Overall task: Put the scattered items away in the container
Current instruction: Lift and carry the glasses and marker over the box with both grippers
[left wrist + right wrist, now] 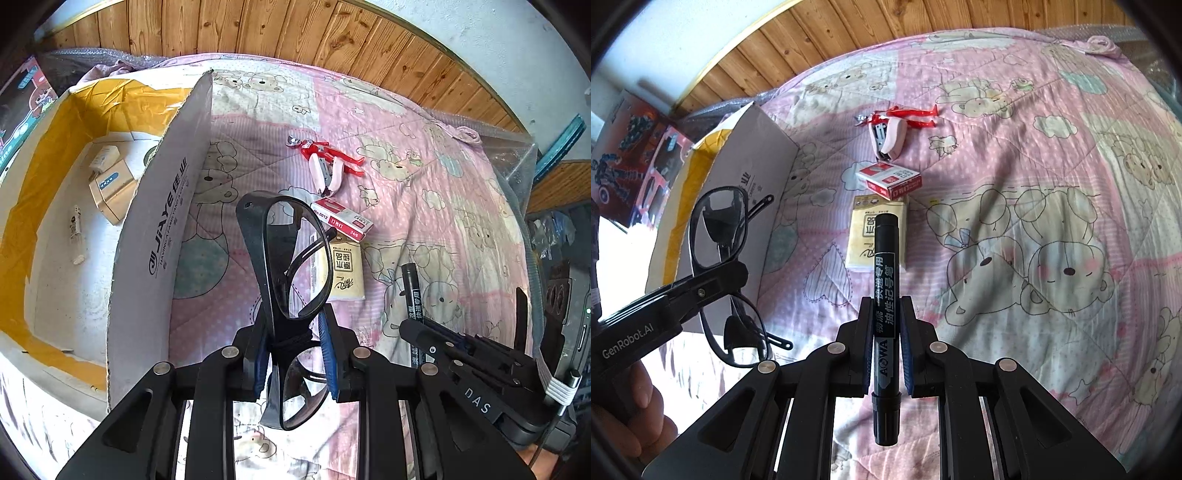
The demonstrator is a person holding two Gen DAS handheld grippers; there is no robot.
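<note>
My left gripper (293, 332) is shut on black-framed glasses (291, 258), held upright above the pink quilt just right of the cardboard box (159, 229). My right gripper (886, 314) is shut on a black marker (884, 280), which points forward over the quilt. On the quilt ahead lie a yellow tissue pack (862, 243), a red-and-white staple box (890, 179), a pink stapler (888, 138) and a red toy figure (908, 112). From the right wrist view the glasses (718, 229) and the left gripper (716, 284) show at the left, next to the box (750, 166).
The box has a yellow-taped inside and holds a gold flat box (114, 188), a white charger (105, 157) and a small tube (75, 229). A wooden wall panel (332, 33) runs behind the bed. Toy cartons (639, 155) stand beyond the box. A hand (639, 417) grips the left tool.
</note>
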